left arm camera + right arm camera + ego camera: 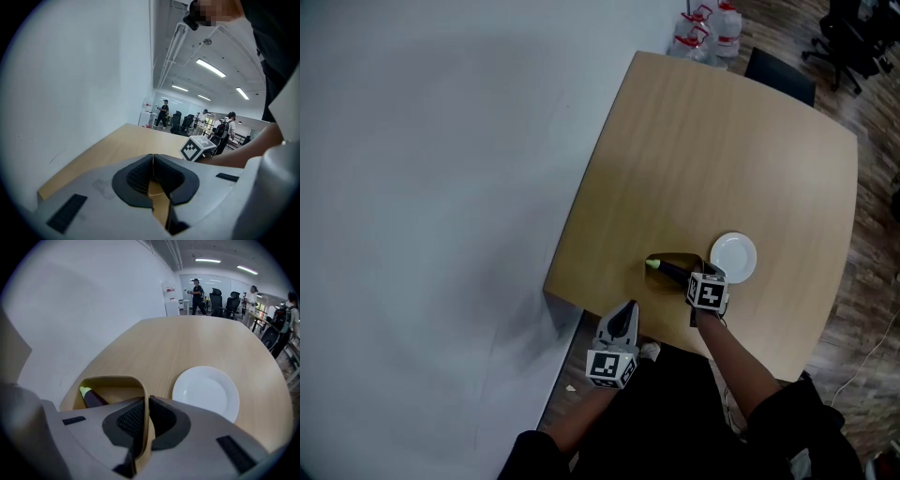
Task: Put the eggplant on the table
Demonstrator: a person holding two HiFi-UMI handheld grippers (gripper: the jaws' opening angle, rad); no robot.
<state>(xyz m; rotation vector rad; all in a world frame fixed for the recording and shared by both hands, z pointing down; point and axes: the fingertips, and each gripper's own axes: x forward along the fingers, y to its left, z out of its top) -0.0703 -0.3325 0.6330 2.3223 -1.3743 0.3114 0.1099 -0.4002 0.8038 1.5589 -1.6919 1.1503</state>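
Eggplant (92, 398) lay inside a tan container (112, 379) just left of the plate (206, 392), green stem end pointing away from the plate, dark body running back under the R tool (144, 404). R tool's jaws were nearly together, pinching the container's wall on the plate side; eggplant itself wasn't gripped. Container and plate sat close together on the desk (722, 141). L tool (627, 312) hung at the desk's near edge, well apart from the plate, jaws together w/ nothing between. Only the head view showed bottles (703, 28) and a dark chair (780, 73) far beyond the plate. L tool view showed the R tool's marker cube (197, 147) and forearm, not the eggplant.
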